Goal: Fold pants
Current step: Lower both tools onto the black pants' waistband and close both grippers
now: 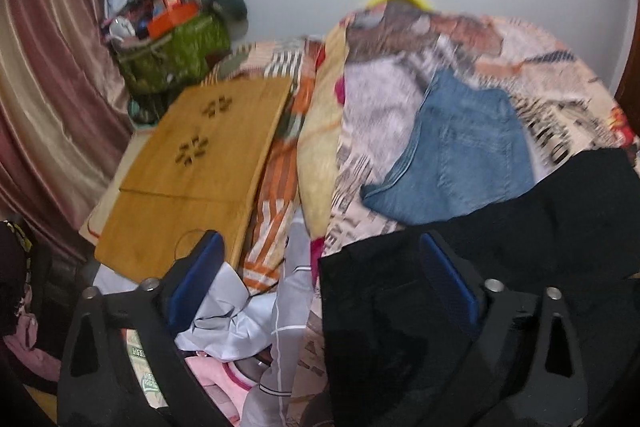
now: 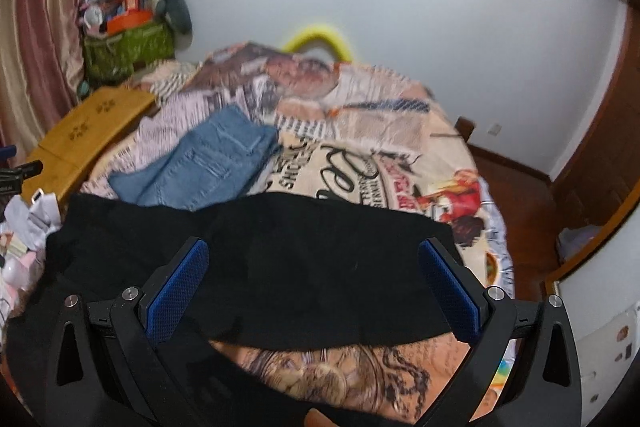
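Big bed [image 2: 404,131] fills the scene, its printed cover running to the far wall [image 2: 460,7]. On the right the cover's edge curves down to bare wood floor [image 2: 516,183], an open strip between bed and wooden door [image 2: 608,131]. The left side is crowded: curtain [image 1: 52,75], a green bag [image 1: 176,55] heaped with odds and ends in the far corner, and a wooden board [image 1: 192,163] lying flat along the bed's left edge.

Black pants [image 2: 280,267] are spread across the near part of the bed, left to right, their near hem a clear dark line with printed cover showing just nearer. Their far edge touches folded jeans [image 2: 212,163], which lie further back, left of centre. Beyond the jeans the cover is open.

Loose pale clothes [image 1: 240,315] bunch up near left, beside the black pants' left edge.

Right gripper [image 2: 314,283] hangs over the pants, blue pads [image 2: 176,295] spread wide, nothing pinched. Left gripper [image 1: 320,291] is also wide apart at the pants' left edge: one pad [image 1: 448,279] over black cloth, the other over the pale clothes, gripping nothing.
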`<move>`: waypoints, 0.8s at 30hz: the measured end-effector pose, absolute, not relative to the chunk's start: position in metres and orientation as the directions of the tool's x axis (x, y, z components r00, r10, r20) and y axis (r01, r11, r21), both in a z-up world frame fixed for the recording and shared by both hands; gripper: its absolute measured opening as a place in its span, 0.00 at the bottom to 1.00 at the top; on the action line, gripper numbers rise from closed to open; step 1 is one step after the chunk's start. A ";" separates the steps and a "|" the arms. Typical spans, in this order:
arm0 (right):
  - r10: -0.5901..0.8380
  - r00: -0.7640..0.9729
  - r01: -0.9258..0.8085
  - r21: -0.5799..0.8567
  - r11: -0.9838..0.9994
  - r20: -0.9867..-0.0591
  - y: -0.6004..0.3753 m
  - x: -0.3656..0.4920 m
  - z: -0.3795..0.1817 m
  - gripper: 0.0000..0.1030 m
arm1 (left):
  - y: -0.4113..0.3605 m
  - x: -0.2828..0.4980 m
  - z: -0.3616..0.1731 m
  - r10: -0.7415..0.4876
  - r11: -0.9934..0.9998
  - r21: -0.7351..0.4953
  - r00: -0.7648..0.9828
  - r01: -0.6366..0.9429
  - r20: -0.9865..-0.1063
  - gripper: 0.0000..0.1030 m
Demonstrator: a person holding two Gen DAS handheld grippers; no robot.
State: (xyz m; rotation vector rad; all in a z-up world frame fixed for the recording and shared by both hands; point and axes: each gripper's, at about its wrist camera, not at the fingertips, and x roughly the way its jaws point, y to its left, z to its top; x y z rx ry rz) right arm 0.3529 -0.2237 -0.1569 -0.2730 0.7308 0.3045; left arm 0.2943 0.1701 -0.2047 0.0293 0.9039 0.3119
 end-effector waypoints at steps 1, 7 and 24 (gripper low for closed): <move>0.173 0.693 -0.367 -0.135 0.921 -0.700 -0.225 0.361 -0.162 1.00 | 0.172 0.299 -0.211 0.276 0.955 0.159 0.561 -0.249 -0.780 0.87; 0.160 0.644 -0.401 -0.152 0.903 -0.748 -0.225 0.409 -0.194 0.96 | 0.189 0.327 -0.262 0.230 0.957 0.118 0.441 -0.266 -0.868 0.80; 0.226 0.505 -0.636 -0.182 0.749 -0.833 -0.167 0.480 -0.261 0.96 | 0.185 0.360 -0.315 0.110 0.970 0.023 0.349 -0.244 -0.931 0.49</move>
